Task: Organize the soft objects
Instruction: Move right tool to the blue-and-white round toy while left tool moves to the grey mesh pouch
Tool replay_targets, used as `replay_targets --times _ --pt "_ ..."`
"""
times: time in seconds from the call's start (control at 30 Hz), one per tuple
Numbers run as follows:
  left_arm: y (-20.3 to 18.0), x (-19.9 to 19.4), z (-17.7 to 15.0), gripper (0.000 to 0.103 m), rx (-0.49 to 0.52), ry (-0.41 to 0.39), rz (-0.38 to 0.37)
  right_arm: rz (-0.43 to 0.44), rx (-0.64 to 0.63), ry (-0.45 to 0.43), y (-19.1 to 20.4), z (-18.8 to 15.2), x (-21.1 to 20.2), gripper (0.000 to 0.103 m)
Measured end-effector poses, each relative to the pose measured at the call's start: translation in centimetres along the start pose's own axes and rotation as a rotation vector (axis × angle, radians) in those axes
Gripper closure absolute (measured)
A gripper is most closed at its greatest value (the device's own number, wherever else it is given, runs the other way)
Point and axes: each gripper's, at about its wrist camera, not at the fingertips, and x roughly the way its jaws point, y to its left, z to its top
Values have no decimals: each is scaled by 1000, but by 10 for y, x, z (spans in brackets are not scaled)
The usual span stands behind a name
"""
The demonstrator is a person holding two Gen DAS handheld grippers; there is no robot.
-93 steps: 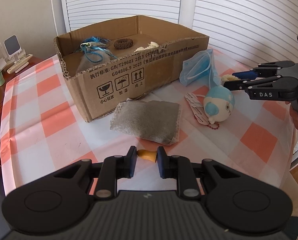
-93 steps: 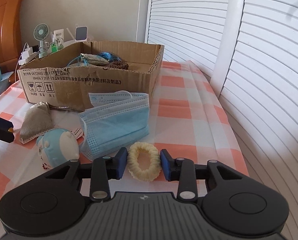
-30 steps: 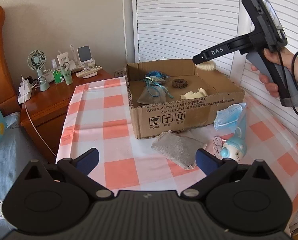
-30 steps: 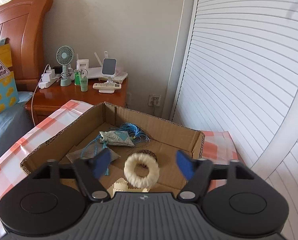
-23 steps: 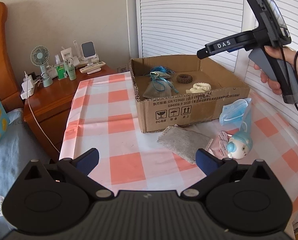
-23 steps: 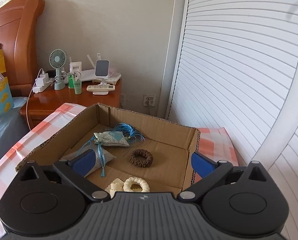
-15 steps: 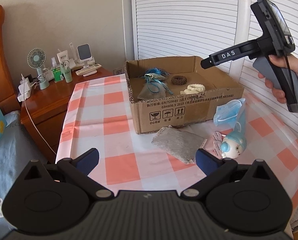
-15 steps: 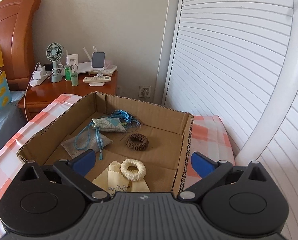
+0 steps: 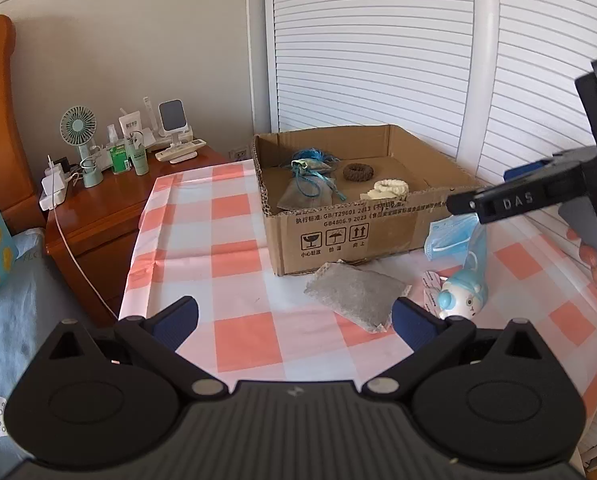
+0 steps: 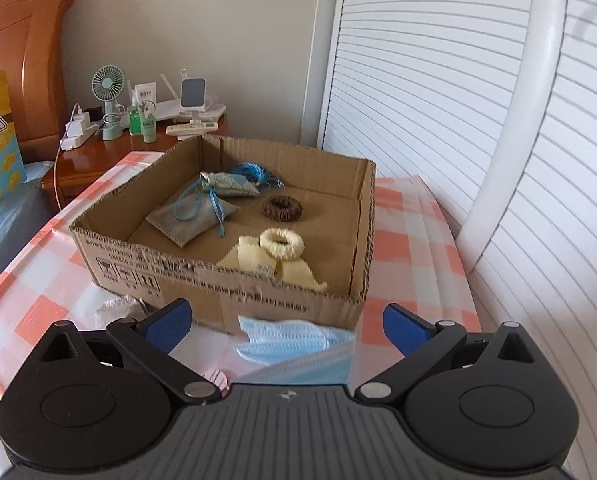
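Note:
A cardboard box (image 10: 226,296) (image 9: 338,224) on the checked tablecloth holds a cream scrunchie (image 10: 281,243) (image 9: 390,188), a brown scrunchie (image 10: 281,208), yellow cloths (image 10: 250,258) and two sachets with blue cords (image 10: 192,220). In front of the box lie a blue face mask (image 10: 294,344) (image 9: 454,236), a grey sachet (image 9: 354,296) and a blue plush toy (image 9: 462,294). My right gripper (image 10: 286,322) is open and empty, just above the mask, back from the box. My left gripper (image 9: 294,318) is open and empty, over the table's near side.
A wooden nightstand (image 9: 98,216) to the left carries a small fan (image 9: 78,130), bottles, a charger and a phone stand. White louvred doors (image 10: 438,100) stand behind and to the right. A bed (image 9: 2,280) lies at the far left.
The cream scrunchie dropped from my right gripper into the box. The right gripper opened fully, then drew back and sank toward the mask. The left gripper stayed nearly still.

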Motion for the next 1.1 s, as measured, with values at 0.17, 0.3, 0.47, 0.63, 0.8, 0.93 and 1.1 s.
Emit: replay_targets --times 0.17,0.3,0.47,0.63,0.8,0.93,1.1 --pt "2 0 -2 1 -15 1 -10 1 49 22 6 -23 -6 0" --pt "1 1 -3 1 -15 3 -3 6 88 33 12 -30 -2 0" --pt "-5 0 -7 1 37 1 38 3 94 61 20 -37 9 0" --pt "-7 0 -9 1 43 6 43 -9 122 77 14 -51 5 0" --pt "-10 2 -8 1 49 9 48 -4 168 74 2 -65 -10 0" --pt "-14 4 -10 1 65 13 35 8 174 71 -4 -76 -22 0" --pt "-17 5 -11 1 71 23 23 19 152 65 -5 -92 -34 0"
